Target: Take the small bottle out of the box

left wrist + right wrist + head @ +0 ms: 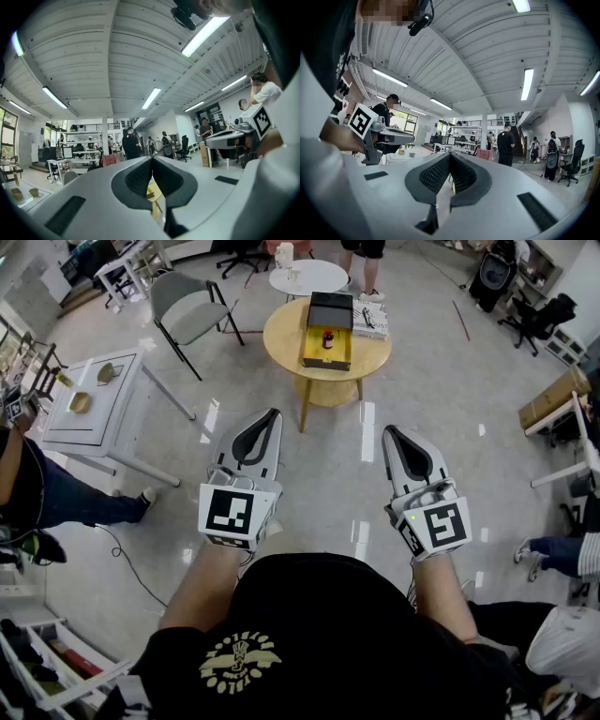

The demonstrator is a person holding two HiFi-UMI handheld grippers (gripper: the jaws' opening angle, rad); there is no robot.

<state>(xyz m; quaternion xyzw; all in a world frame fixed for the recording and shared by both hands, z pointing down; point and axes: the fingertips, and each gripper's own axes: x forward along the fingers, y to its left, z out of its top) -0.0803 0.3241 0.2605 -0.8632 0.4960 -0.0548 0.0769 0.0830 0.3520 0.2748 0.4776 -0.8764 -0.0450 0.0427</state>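
In the head view a round wooden table (281, 338) stands well ahead of me. On it lies an open box (330, 307), black outside and yellow inside. The small bottle (327, 337), dark with a red top, stands inside the box. My left gripper (274, 412) and right gripper (388, 429) are held level side by side over the floor, far short of the table. Both are shut with nothing between their pads. The left gripper view shows its jaws (152, 160) closed together, and the right gripper view shows the same (450, 155).
A grey folding chair (192, 306) stands left of the wooden table, and a white round table (307, 277) behind it. A white square table (98, 404) with small objects is at the left. A booklet (370, 320) lies beside the box. People stand around the room's edges.
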